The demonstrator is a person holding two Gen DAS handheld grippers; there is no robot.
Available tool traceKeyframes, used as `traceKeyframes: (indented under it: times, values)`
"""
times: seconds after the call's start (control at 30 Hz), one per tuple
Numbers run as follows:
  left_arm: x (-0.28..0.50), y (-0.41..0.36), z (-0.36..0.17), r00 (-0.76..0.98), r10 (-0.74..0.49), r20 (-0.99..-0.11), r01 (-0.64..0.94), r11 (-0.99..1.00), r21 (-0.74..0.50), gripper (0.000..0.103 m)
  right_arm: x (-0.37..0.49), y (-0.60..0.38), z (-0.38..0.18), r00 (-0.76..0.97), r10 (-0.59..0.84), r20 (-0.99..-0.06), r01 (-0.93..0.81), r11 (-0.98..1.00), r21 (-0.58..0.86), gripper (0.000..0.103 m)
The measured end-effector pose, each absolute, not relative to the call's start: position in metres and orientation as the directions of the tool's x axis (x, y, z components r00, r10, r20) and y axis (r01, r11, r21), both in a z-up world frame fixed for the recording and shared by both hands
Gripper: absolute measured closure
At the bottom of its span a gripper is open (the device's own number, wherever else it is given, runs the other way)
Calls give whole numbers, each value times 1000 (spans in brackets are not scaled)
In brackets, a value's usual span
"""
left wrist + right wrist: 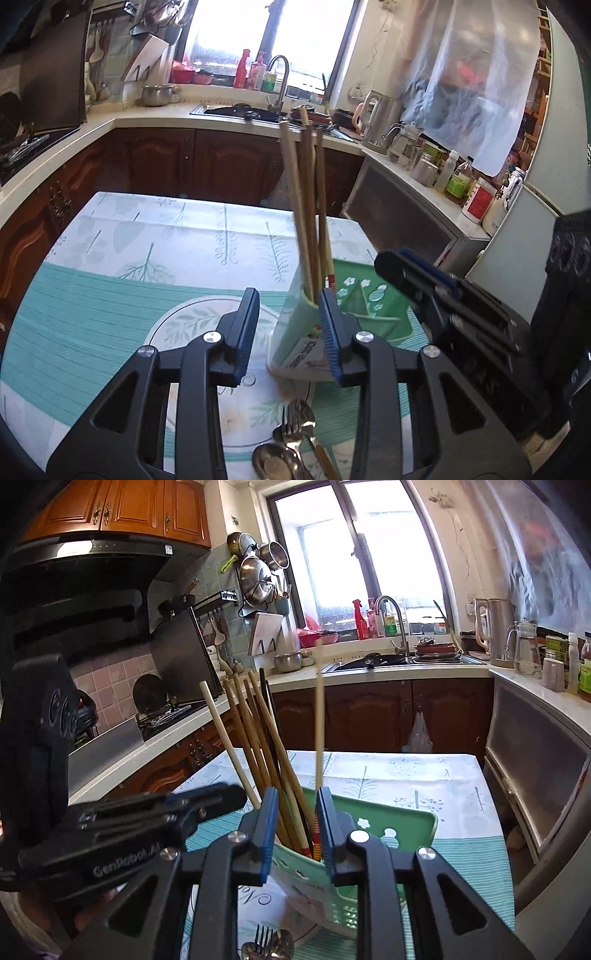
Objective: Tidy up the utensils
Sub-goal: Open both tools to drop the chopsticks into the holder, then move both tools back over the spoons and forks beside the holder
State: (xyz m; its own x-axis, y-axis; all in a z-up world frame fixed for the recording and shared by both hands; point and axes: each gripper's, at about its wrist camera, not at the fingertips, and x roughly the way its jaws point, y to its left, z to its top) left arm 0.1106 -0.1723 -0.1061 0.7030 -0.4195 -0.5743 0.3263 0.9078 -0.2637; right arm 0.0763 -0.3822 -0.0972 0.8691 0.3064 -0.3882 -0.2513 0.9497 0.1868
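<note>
A green slotted utensil holder stands on the table with several wooden chopsticks upright in its near compartment. One pale chopstick stands almost straight up and looks blurred. My left gripper is open just in front of the holder's left corner, nothing between its pads. My right gripper is open right over the holder's rim, with the chopsticks showing in the gap and no pad pressing them. Spoons and forks lie on the table below both grippers.
The table wears a leaf-print cloth with a teal striped mat. A kitchen counter with sink and tap runs behind. A low metal cabinet with bottles and jars stands right of the table.
</note>
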Motion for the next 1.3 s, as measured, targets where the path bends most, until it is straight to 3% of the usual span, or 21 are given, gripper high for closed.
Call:
traceKeyframes:
  times: [0.5,0.8,0.87,0.93,1.2,1.3]
  values:
    - [103,-132,-117,673,-379,-635,246,924,-291,72,146,-381,-90,819,296,-492,-152,938,311,81]
    - [108,-126,-119,664,-391,-638,230,918,-323,72,170,-368,-94,770,285,-571,-149,950,274,81]
    - [107,-126,-119,662,-395,-637,234,916,-326,72,172,-368,-95,764,294,-574,-151,947,284,82]
    - [106,-126,-118,663,-396,-635,238,916,-323,72,170,-366,-95,766,304,-566,-165,944,285,95]
    - [101,-129,-116,639,-393,-662,247,919,-307,72,133,-361,-80,820,286,-495,-205,955,213,95]
    - [99,-131,-118,613,-379,-693,246,925,-289,72,122,-358,-77,808,296,-509,-223,954,201,94]
